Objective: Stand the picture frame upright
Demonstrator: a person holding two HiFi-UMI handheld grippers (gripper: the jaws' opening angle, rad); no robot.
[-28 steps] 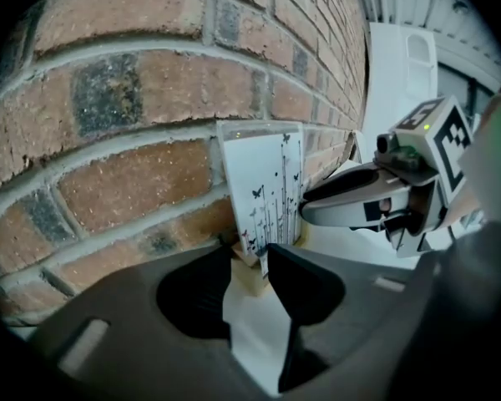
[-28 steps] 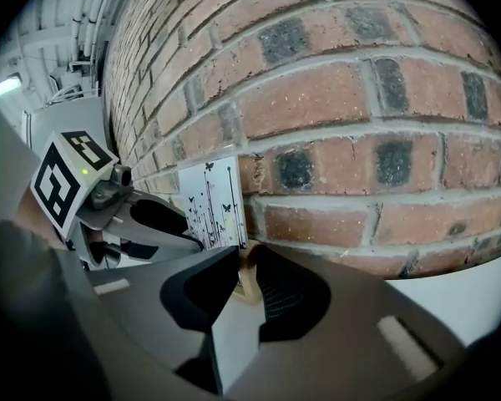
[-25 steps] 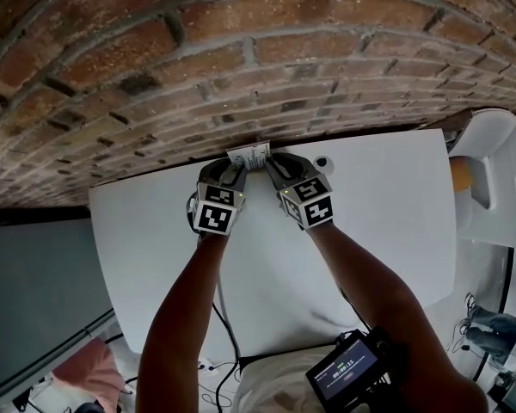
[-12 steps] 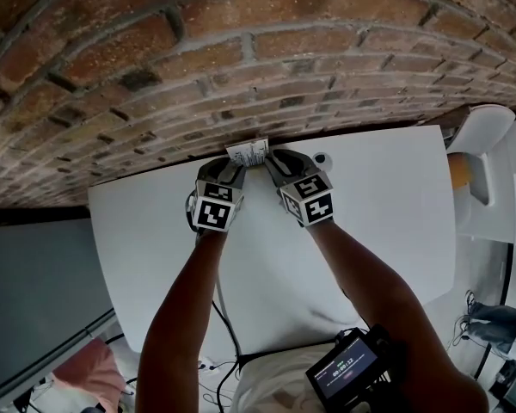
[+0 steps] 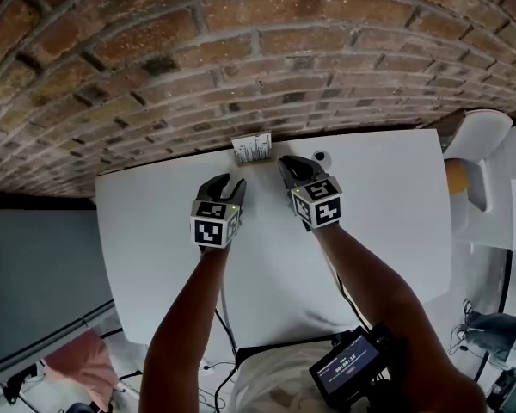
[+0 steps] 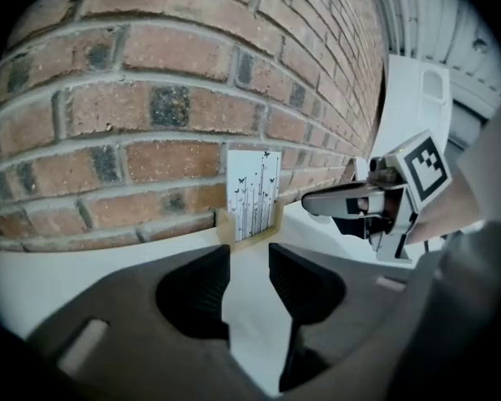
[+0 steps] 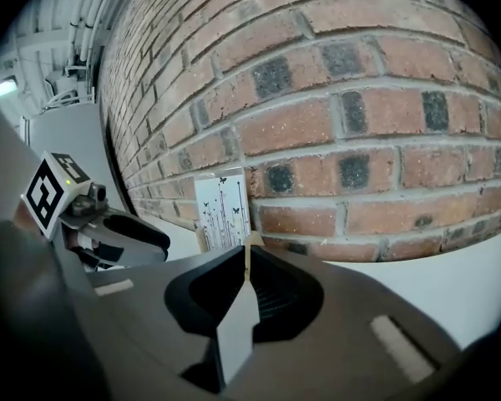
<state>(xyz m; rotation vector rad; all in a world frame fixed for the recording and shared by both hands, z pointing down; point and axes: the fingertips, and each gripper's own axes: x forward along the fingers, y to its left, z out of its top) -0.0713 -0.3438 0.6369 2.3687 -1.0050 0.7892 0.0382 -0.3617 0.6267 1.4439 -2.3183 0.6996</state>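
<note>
The picture frame (image 5: 251, 150), a small white print with black stems and butterflies in a pale wooden border, stands upright at the table's far edge, leaning on the brick wall; it also shows in the left gripper view (image 6: 253, 193) and the right gripper view (image 7: 223, 210). My left gripper (image 5: 228, 184) hovers short of the picture frame, open, nothing between its pads (image 6: 249, 257). My right gripper (image 5: 290, 163) is to the frame's right and nearer me. Its jaws have just been closing and now meet with nothing between them (image 7: 246, 253).
The brick wall (image 5: 241, 50) rises straight behind the white table (image 5: 378, 222). A small round white object (image 5: 322, 158) lies by the wall right of the frame. A white chair (image 5: 486, 136) stands beyond the table's right edge. A screen device (image 5: 353, 370) hangs at my waist.
Both grippers have drawn back from the picture frame toward me, the left one further. The frame stays standing against the wall on its own. The right jaws have closed.
</note>
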